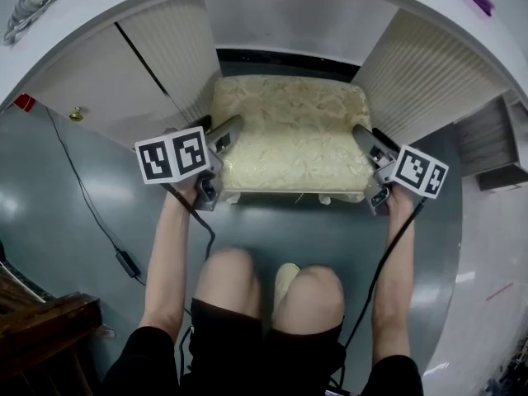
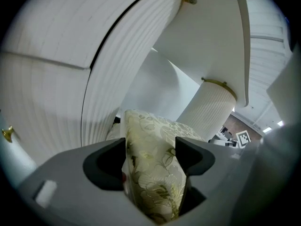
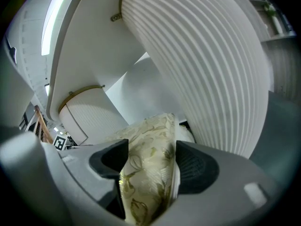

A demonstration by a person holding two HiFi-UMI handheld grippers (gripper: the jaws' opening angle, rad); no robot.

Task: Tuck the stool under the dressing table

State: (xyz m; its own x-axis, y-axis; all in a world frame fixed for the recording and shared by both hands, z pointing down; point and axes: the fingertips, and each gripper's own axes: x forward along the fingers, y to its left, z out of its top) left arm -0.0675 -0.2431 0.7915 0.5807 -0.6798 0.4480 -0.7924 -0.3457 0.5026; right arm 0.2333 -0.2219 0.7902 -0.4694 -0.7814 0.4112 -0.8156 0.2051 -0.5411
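**Stool at the kneehole.** The upholstered stool (image 1: 289, 130) stands on the floor (image 1: 82, 221) at the centre of the head view, partly between the fluted pedestals of the dressing table (image 1: 173, 52). Its near edge faces the person's knees. The left gripper (image 1: 231, 132) and the right gripper (image 1: 365, 137) each clamp one side edge of the padded seat, and brocade fills the gap between the jaws. The cushion looks soft and yielding, the frame beneath probably stiff and fairly heavy. A hold at the seat rim on both sides suits a straight push.
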